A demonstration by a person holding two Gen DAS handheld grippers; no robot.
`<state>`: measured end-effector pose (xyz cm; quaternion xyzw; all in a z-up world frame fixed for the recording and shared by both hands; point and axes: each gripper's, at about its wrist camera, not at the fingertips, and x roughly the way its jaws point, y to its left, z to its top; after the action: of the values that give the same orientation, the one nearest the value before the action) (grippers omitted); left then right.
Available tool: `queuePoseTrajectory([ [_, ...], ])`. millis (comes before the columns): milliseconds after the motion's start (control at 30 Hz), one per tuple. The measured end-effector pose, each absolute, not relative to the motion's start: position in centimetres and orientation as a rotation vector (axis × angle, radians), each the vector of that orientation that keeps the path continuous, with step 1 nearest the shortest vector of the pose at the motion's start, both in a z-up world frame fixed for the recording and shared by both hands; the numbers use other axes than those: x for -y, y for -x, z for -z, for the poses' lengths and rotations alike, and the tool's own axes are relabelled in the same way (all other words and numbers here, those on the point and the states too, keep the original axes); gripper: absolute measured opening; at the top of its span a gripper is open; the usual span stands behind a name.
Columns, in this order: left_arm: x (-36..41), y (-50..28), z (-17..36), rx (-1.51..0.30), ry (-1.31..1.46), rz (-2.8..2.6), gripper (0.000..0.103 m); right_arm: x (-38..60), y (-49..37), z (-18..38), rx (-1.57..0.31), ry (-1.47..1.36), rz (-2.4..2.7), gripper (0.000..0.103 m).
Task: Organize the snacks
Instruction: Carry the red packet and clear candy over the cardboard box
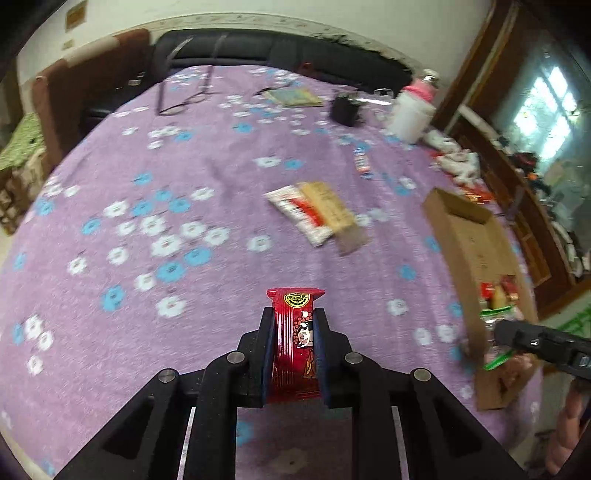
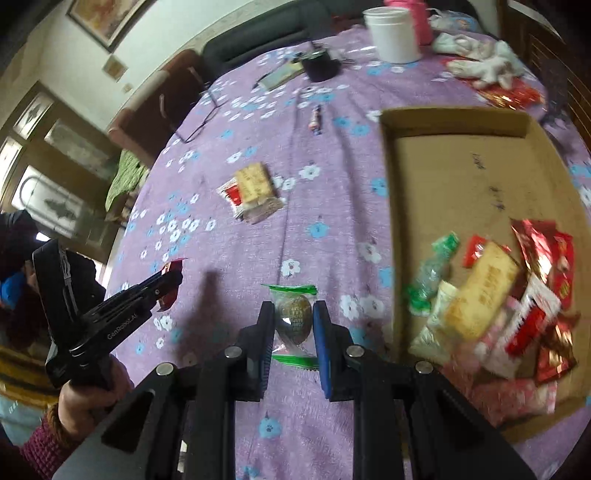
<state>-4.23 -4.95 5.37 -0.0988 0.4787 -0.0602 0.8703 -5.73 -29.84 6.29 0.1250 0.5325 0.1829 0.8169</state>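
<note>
My left gripper point(image 1: 294, 314) is shut on a red snack packet point(image 1: 295, 343) held above the purple flowered tablecloth; it also shows in the right wrist view point(image 2: 173, 280) at the left. My right gripper point(image 2: 293, 308) is shut on a clear green-edged packet with a brown round snack point(image 2: 293, 317), just left of the cardboard box point(image 2: 461, 122). The box point(image 1: 465, 236) holds several snack packets point(image 2: 491, 295). Two overlapping packets, white-red and tan point(image 1: 317, 212), lie on the cloth mid-table, also seen in the right wrist view point(image 2: 251, 188).
A small wrapped candy point(image 2: 316, 120) lies farther back. A white jar point(image 2: 393, 31), a pink bottle point(image 1: 421, 88), a black cup point(image 1: 345, 109), a booklet point(image 1: 295, 96), white cloths point(image 2: 480, 61) and glasses point(image 1: 184, 101) sit at the far side. Chairs stand behind the table.
</note>
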Motion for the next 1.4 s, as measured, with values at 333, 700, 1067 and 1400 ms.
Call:
queuePoseTrajectory([
  [333,7.9,3.8,-6.1,-0.994,0.178,0.231,0.019,31.1,7.3,-5.1,-1.162,-0.304,-0.31,0.02],
  [700,9.6,5.9,-7.1,-0.975,0.249,0.174,0.019,32.3,6.7,-6.7,-1.149,-0.281,-0.413,0.02],
  [1067,10.5,4.7,-7.6,-0.948,0.148,0.271,0.019,31.7,6.5,-7.6,-1.107,-0.305,-0.36,0.02],
  [1400,13.1,4.5,-8.0,-0.951,0.191,0.319,0.019,34.9,6.8,-8.6,-1.104,-0.302,-0.298,0.02],
])
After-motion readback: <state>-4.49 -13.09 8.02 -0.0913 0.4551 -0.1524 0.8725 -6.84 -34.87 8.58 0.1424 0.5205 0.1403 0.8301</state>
